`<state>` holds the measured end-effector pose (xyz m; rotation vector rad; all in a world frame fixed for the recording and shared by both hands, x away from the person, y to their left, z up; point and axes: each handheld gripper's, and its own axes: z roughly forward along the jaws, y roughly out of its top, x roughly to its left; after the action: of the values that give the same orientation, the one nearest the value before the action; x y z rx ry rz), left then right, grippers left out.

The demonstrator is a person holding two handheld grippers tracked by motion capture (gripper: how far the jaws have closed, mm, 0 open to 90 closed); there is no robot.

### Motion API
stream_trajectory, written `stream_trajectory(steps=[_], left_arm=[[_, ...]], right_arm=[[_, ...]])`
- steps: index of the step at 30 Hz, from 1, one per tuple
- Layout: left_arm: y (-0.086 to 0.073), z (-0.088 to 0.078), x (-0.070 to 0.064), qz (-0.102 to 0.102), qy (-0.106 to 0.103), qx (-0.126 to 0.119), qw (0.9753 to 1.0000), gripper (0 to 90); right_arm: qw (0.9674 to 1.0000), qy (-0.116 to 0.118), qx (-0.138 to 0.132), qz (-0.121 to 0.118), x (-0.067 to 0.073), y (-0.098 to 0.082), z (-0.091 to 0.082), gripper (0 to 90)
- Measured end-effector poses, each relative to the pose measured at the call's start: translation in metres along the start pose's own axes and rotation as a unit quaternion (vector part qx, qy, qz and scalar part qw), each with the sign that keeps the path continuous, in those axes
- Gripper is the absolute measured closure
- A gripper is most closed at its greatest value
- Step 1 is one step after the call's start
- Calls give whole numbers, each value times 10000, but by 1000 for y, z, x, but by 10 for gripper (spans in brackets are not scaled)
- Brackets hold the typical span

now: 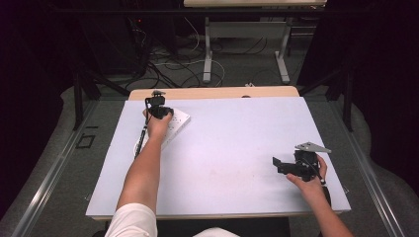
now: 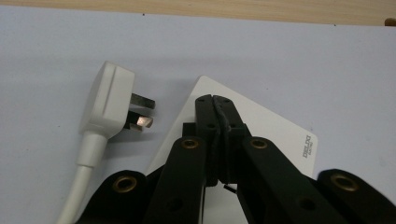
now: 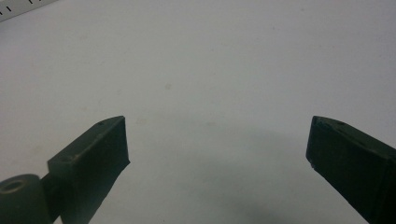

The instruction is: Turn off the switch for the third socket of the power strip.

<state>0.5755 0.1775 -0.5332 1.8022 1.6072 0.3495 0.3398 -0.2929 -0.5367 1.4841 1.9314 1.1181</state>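
Left gripper [image 2: 214, 99] closed tight, jaws pressed together, empty, resting over white power strip [image 2: 261, 126]. White plug [image 2: 109, 100] lying free at nine o'clock of the tips, prongs turned toward the strip, cord [image 2: 81, 186] trailing to seven o'clock. Right gripper [image 1: 276, 163] spread wide, idle, well apart at four o'clock on the table.

Likely risks: closed tips shoving the strip sideways; plug skidding on the smooth sheet when pinched; prongs missing the sockets.

Pale blue mat [image 1: 237, 138] over a wooden table [image 1: 212, 93]; dark room behind, cables [image 1: 168, 66] on the floor.
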Motion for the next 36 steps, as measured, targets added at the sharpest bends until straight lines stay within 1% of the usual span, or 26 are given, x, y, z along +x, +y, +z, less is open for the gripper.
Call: stream_trajectory(steps=[1, 2, 3, 4, 6, 7, 8, 10, 12, 14, 18, 19, 20, 21, 24, 25, 26, 29, 30, 34, 36], left_arm=[[0, 1, -1, 35, -9, 9, 10000, 900], [0, 1, -1, 42, 23, 19, 10000, 900], [1, 0, -1, 30, 4, 54, 10000, 900], [1, 1, -1, -9, 4, 29, 10000, 900], [1, 0, -1, -53, -47, 53, 10000, 900], [1, 0, -1, -44, -59, 50, 10000, 900], [1, -1, 0, 13, -84, 133, 9999, 900], [0, 0, -1, 26, -66, 53, 10000, 900], [0, 0, -2, -2, -101, 45, 9999, 900], [0, 0, -3, 60, -135, 68, 9999, 900], [0, 0, -6, 86, -187, 54, 9998, 900], [0, -1, -7, 103, -203, 85, 9997, 894], [0, 0, -7, 112, -212, 43, 9997, 885], [0, -1, -8, 140, -214, 53, 9997, 880], [1, -3, -10, 132, -248, 11, 9996, 871], [1, -4, -10, 158, -257, 47, 9995, 866], [1, -4, -11, 140, -261, -8, 9996, 862], [1, -7, -12, 176, -268, -17, 9995, 846], [2, -8, -12, 189, -283, 26, 9994, 841], [3, -11, -13, 194, -305, -60, 9993, 810], [4, -13, -14, 208, -345, -18, 9992, 796]], right_arm=[[10000, -3, 0, -6, 0, 0, 0, 50], [10000, -15, -2, -11, -1, 0, 0, 50], [10000, -38, -35, -10, -1, 0, 0, 50], [10000, -48, -56, -9, -1, 0, 1, 50], [10000, -31, -21, 12, -1, 0, 0, 50], [10000, -48, -45, 12, -1, 0, 1, 50], [10000, -39, -36, -13, -1, -1, 1, 50], [10000, -1, 1, -10, -1, 0, 0, 50], [10000, 3, 8, -2, -1, 0, 0, 50], [10000, -2, -1, -21, -1, 0, 1, 50], [10000, 6, -6, -32, -1, 0, 1, 50], [10000, 6, -3, -29, -1, 0, 1, 51], [10000, 8, 9, -3, -1, 0, 1, 50], [10000, 7, 13, 4, 0, 0, 1, 50], [10000, 9, -7, -33, -1, 0, 1, 50], [10000, 10, -8, -33, -1, 0, 1, 50], [10000, 13, -13, -39, -1, 0, 1, 51], [10000, 21, -13, -29, 0, 0, 1, 51], [10000, 19, -14, -29, 0, 0, 1, 50], [10000, 26, -20, -63, -1, 0, 1, 50], [10000, 24, -18, -65, -1, 0, 1, 51]])
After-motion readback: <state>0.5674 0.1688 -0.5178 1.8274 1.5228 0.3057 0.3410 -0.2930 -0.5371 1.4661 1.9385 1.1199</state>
